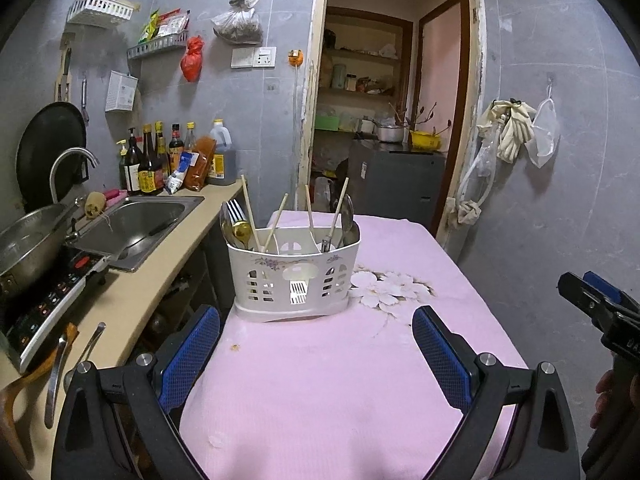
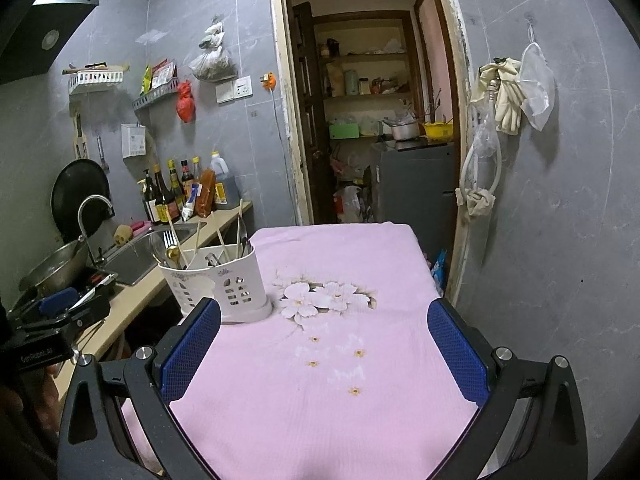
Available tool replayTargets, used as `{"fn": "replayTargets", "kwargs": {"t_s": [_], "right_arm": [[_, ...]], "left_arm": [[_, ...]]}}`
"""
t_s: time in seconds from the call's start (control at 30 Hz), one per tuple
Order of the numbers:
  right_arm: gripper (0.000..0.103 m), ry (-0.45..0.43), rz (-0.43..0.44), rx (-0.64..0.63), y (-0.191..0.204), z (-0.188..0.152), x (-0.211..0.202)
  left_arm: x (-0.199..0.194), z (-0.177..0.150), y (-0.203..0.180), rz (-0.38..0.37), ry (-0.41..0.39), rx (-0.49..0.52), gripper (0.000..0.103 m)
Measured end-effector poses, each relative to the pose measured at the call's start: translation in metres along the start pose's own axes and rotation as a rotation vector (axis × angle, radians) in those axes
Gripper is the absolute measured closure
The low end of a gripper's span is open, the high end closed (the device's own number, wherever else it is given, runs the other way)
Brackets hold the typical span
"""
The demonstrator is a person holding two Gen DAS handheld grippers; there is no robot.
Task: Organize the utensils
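Observation:
A white slotted utensil holder (image 1: 294, 280) stands on the pink tablecloth (image 1: 332, 380), near its left edge. It holds wooden chopsticks (image 1: 248, 210), a fork, a gold spoon (image 1: 241, 229) and a metal spoon (image 1: 347, 216). My left gripper (image 1: 316, 322) is open and empty, just in front of the holder. My right gripper (image 2: 324, 316) is open and empty, to the right of the holder (image 2: 224, 284), above the flower print. The right gripper also shows at the right edge of the left wrist view (image 1: 600, 300).
A counter (image 1: 132, 300) on the left carries a sink (image 1: 136, 220), a wok (image 1: 28, 240), an induction cooker (image 1: 52, 304), sauce bottles (image 1: 160, 160) and ladle handles (image 1: 56, 376). A doorway (image 1: 384, 120) lies behind the table. A grey wall (image 1: 560, 200) is on the right.

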State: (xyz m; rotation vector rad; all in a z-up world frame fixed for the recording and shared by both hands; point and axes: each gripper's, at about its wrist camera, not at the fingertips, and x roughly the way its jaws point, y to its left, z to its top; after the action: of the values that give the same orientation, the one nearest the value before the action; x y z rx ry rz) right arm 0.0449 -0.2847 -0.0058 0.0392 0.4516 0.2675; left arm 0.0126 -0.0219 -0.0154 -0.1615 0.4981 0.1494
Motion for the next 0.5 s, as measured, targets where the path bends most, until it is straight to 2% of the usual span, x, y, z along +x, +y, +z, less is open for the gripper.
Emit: {"fn": "replayTargets", "kwargs": {"t_s": [0.5], "right_arm": [[0.001, 0.000, 0.003, 0.000, 0.0011, -0.0003, -0.0004]], "left_arm": [[-0.0028, 0.0024, -0.0017, -0.002, -0.020, -0.004, 0.006]]}}
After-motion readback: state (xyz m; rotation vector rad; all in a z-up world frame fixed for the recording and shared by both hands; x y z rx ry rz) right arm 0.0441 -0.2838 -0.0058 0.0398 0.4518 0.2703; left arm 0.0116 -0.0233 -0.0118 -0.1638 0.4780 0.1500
